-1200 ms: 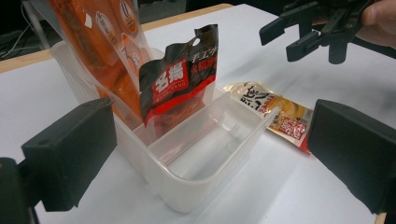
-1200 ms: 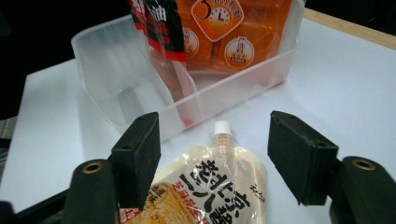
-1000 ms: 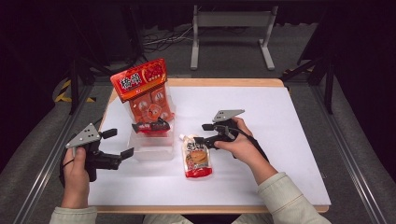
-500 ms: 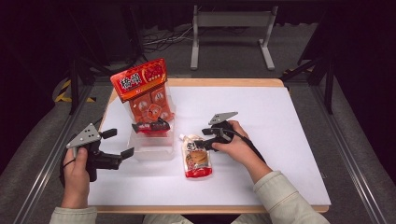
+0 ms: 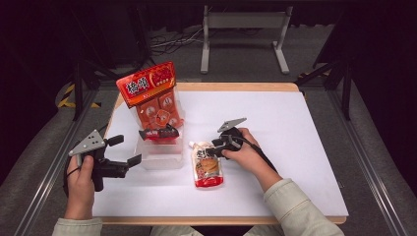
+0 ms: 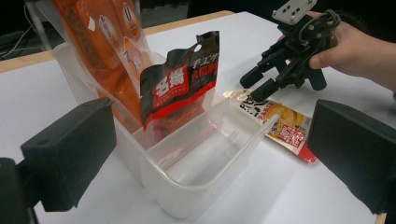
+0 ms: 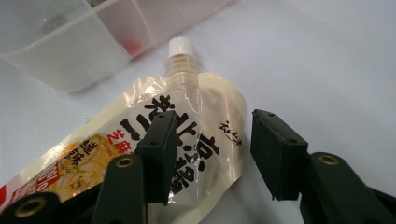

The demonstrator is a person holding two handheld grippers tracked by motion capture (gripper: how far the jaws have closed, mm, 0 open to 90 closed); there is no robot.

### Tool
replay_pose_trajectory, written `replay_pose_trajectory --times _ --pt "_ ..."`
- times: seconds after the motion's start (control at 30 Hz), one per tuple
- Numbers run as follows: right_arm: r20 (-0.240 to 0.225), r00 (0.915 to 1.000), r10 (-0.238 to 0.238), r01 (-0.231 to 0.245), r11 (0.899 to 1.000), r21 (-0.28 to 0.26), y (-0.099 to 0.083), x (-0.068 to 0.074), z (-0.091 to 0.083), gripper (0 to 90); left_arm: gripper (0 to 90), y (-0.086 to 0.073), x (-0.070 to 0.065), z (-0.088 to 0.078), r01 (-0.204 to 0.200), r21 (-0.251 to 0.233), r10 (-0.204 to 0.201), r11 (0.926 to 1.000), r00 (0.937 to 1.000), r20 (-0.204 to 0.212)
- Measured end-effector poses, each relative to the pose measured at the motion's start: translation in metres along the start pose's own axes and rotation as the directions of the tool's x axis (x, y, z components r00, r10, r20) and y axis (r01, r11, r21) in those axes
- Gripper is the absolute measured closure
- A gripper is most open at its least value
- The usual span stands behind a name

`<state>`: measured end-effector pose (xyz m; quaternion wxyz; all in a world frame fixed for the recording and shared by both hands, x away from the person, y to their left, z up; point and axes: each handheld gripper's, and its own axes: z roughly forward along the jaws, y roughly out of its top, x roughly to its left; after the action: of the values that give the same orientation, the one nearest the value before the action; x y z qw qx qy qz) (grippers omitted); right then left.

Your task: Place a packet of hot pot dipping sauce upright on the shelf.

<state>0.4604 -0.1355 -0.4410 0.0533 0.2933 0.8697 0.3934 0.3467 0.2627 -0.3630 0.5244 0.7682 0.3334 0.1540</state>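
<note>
The right gripper [image 7: 210, 154] stood over the upper end of the flat spouted pouch with a white screw cap and a noodle picture [image 5: 206, 167], its jaws half apart and just closing, one pad over the printed face and the other beside the pouch's edge; neither yet pressed it, so the pouch was not gripped. The pouch lay flat on the white table sheet [image 5: 305, 147], just beside the clear plastic bin [image 5: 160, 155], cap toward the bin. The left gripper [image 5: 129, 150] hung released, jaws wide, before the bin, which held a tall orange snack bag [image 5: 152, 98] and a black-and-red packet [image 5: 158, 133]. Compared with a second before, the right gripper had sunk lower onto the pouch; the left had not shifted.
</note>
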Motion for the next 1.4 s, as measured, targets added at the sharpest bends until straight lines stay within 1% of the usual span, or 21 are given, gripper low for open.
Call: replay_pose_trajectory --times 0.33,0.4,0.5,0.57,0.63,0.67,0.73,0.77,0.8,0.83,0.87,0.93,1.03,1.07,1.13,1.2,1.23,1.27,1.3,1.33,1.4 --pt "0.024 0.9996 -0.013 0.012 1.0 0.022 0.001 0.003 0.003 51.5 2.3 0.0 0.0 0.001 -0.003 0.008 0.003 1.0 1.0 -0.005" --pt "0.034 0.9991 -0.025 0.024 0.999 0.03 0.001 0.004 0.003 54.3 2.3 0.0 0.0 0.001 -0.004 0.009 0.004 1.0 1.0 -0.004" --pt "0.07 0.9964 -0.047 0.045 0.999 0.03 0.001 0.007 0.004 59.4 2.3 0.0 -0.001 0.001 -0.008 0.011 0.008 0.9999 1.0 -0.002" --pt "0.078 0.995 -0.062 0.06 0.998 0.03 0.0 0.01 0.004 63.2 2.3 0.0 -0.001 0.002 -0.008 0.013 0.008 0.9999 1.0 -0.001" --pt "0.087 0.9941 -0.066 0.064 0.998 0.028 -0.001 0.011 0.004 66.3 2.3 0.0 -0.001 0.002 -0.011 0.011 0.011 0.9999 0.9999 -0.001" --pt "0.088 0.9942 -0.062 0.06 0.998 0.026 -0.001 0.011 0.004 68.0 2.3 0.0 -0.001 0.002 -0.006 0.011 0.006 0.9999 1.0 0.0" --pt "0.089 0.9945 -0.056 0.054 0.998 0.024 -0.001 0.012 0.004 71.9 2.3 0.0 -0.001 0.003 -0.007 0.01 0.007 0.9999 1.0 0.001" --pt "0.084 0.9952 -0.051 0.049 0.999 0.023 -0.001 0.012 0.004 76.3 2.3 0.0 -0.002 0.003 -0.007 0.011 0.007 0.9999 1.0 0.001" --pt "0.068 0.997 -0.036 0.035 0.999 0.021 -0.002 0.013 0.004 81.5 2.3 0.0 -0.002 0.003 -0.007 0.011 0.007 0.9999 1.0 0.0" --pt "0.059 0.998 -0.025 0.024 0.999 0.021 -0.002 0.013 0.004 83.6 2.3 0.0 -0.001 0.003 -0.012 0.012 0.012 0.9999 0.9999 0.0" --pt "0.056 0.9981 -0.025 0.024 0.999 0.021 -0.002 0.013 0.005 84.9 2.3 0.0 -0.001 0.003 -0.012 0.012 0.012 0.9999 0.9999 0.002" --pt "0.049 0.9985 -0.023 0.022 1.0 0.022 -0.002 0.013 0.005 86.2 2.3 0.0 -0.001 0.003 -0.012 0.011 0.012 0.9999 0.9999 0.002" --pt "0.027 0.9996 0.012 -0.013 1.0 0.012 -0.001 0.01 0.003 87.4 2.3 0.0 -0.002 0.004 -0.01 0.007 0.009 0.9999 0.9999 0.004" --pt "0.024 0.9996 0.016 -0.016 1.0 0.012 -0.001 0.01 0.003 87.6 2.3 0.0 -0.002 0.004 -0.002 0.006 0.002 1.0 1.0 0.005" --pt "0.021 0.9997 0.015 -0.015 1.0 0.003 0.001 0.011 0.0 87.8 2.3 0.0 -0.002 0.003 -0.007 0.003 0.007 1.0 1.0 0.004" --pt "0.017 0.9997 0.018 -0.018 1.0 -0.011 0.003 0.012 -0.003 88.0 2.3 0.0 -0.002 0.002 0.006 -0.002 -0.006 1.0 1.0 0.003" --pt "0.008 0.9997 0.024 -0.024 1.0 -0.019 0.004 0.012 -0.006 88.1 2.3 0.0 -0.002 0.002 0.004 -0.004 -0.004 1.0 1.0 0.001" --pt "0.002 0.9994 0.035 -0.035 0.999 -0.03 0.005 0.012 -0.009 88.1 2.3 0.0 -0.002 0.002 0.011 -0.006 -0.011 0.9999 0.9999 0.001" --pt "-0.019 0.9984 0.053 -0.054 0.998 -0.045 0.007 0.011 -0.015 88.2 2.3 0.0 -0.002 0.002 0.009 -0.01 -0.009 0.9999 1.0 -0.001" --pt "-0.019 0.9984 0.053 -0.054 0.998 -0.045 0.007 0.011 -0.015 88.2 2.3 0.001 -0.002 0.002 0.007 -0.014 -0.007 0.9999 1.0 -0.004" --pt "-0.036 0.997 0.068 -0.07 0.996 -0.058 0.009 0.011 -0.021 88.3 2.3 0.001 -0.003 0.002 0.011 -0.022 -0.011 0.9997 0.9999 -0.005"
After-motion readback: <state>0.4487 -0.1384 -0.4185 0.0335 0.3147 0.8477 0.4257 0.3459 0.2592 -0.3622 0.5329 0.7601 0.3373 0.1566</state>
